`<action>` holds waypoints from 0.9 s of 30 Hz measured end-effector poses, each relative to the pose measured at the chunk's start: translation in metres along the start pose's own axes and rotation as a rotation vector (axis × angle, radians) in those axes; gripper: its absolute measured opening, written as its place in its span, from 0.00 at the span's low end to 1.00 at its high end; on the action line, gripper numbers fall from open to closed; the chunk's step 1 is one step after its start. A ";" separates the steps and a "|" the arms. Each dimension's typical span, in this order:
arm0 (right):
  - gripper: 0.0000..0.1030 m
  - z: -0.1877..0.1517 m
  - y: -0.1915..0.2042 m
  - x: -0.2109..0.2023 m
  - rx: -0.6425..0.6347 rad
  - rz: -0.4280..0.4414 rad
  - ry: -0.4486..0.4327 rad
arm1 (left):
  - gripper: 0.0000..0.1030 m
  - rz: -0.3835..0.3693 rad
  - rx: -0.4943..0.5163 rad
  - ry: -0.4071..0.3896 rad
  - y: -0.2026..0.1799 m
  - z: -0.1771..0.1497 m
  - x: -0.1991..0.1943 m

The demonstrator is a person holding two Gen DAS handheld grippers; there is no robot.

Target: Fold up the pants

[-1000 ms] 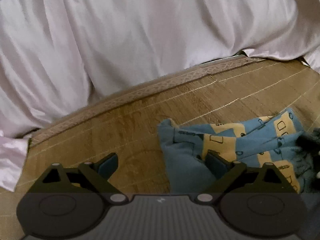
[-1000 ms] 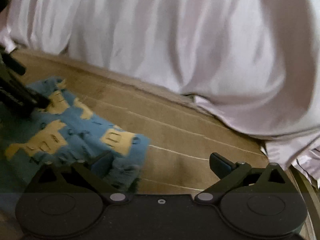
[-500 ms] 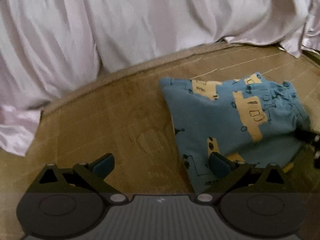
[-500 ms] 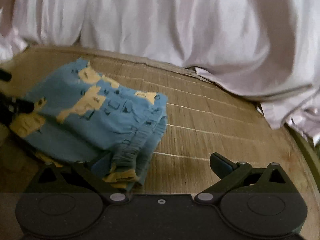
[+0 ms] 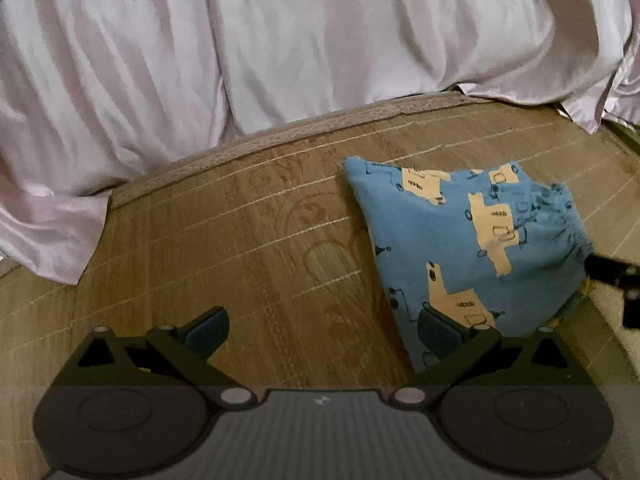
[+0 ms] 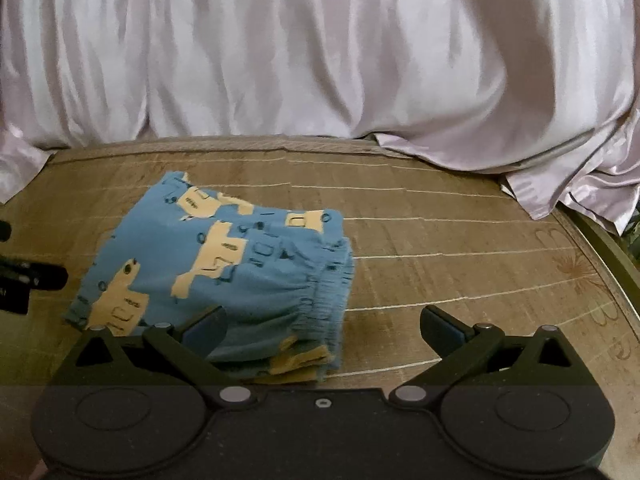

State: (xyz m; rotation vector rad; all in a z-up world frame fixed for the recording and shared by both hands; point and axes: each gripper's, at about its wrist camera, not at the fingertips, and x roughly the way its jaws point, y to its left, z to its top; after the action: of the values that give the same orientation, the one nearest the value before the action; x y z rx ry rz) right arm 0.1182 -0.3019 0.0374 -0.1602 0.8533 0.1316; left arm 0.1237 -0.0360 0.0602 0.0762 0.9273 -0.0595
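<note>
Pale pink satin bedding (image 5: 280, 60) fills the whole background of both views, hanging in long soft folds down to a woven bamboo mat (image 5: 248, 248) that covers the work surface; the mat carries faint printed scrolls and thin pale stitched lines, and a patterned border strip runs along its far edge beneath the fabric.

At the far left of the left wrist view a corner of the bedding spills onto the mat. Next comes the left gripper (image 5: 322, 326), its jaws spread wide with nothing between them: the left finger stands over bare mat, while the right finger sits in front of the near corner of the pants (image 5: 460, 236). Whether that finger touches the cloth cannot be told.

The pants are blue with yellow vehicle prints and lie folded into a compact stack on the mat, the gathered elastic waistband on their right side. From the right wrist view the stack (image 6: 240, 264) lies left of centre, with yellow lining peeking out at its near edge.

Further right, the right gripper (image 6: 322, 326) is also wide open and empty, its left finger in front of the folded stack and its right finger over bare mat. More satin drapes onto the mat at the far right.
</note>
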 end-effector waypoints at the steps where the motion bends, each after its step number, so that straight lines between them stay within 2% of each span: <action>1: 0.99 0.002 0.003 0.000 -0.007 -0.001 0.017 | 1.00 -0.005 -0.012 -0.006 0.002 0.001 -0.003; 5: 0.99 0.006 0.011 -0.003 0.003 -0.002 0.053 | 1.00 -0.018 -0.045 -0.025 0.010 0.002 -0.014; 9: 0.99 0.008 0.011 -0.006 0.065 0.027 0.075 | 1.00 -0.012 -0.041 -0.033 0.011 0.003 -0.020; 14: 0.99 0.006 0.009 -0.002 0.073 0.032 0.108 | 1.00 -0.012 -0.038 -0.031 0.010 0.003 -0.020; 17: 0.99 0.002 0.004 0.005 0.090 0.033 0.140 | 1.00 -0.013 -0.043 -0.009 0.010 0.002 -0.013; 21: 0.99 -0.003 -0.004 0.016 0.143 0.041 0.212 | 1.00 -0.054 -0.025 0.071 0.007 0.000 0.001; 27: 0.99 -0.001 -0.014 0.019 0.159 0.049 0.226 | 1.00 -0.073 -0.040 0.087 0.010 -0.002 0.001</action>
State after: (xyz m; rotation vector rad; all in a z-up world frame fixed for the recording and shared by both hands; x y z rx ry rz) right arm 0.1323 -0.3145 0.0239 -0.0042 1.0895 0.0920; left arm 0.1233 -0.0256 0.0585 0.0075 1.0175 -0.1057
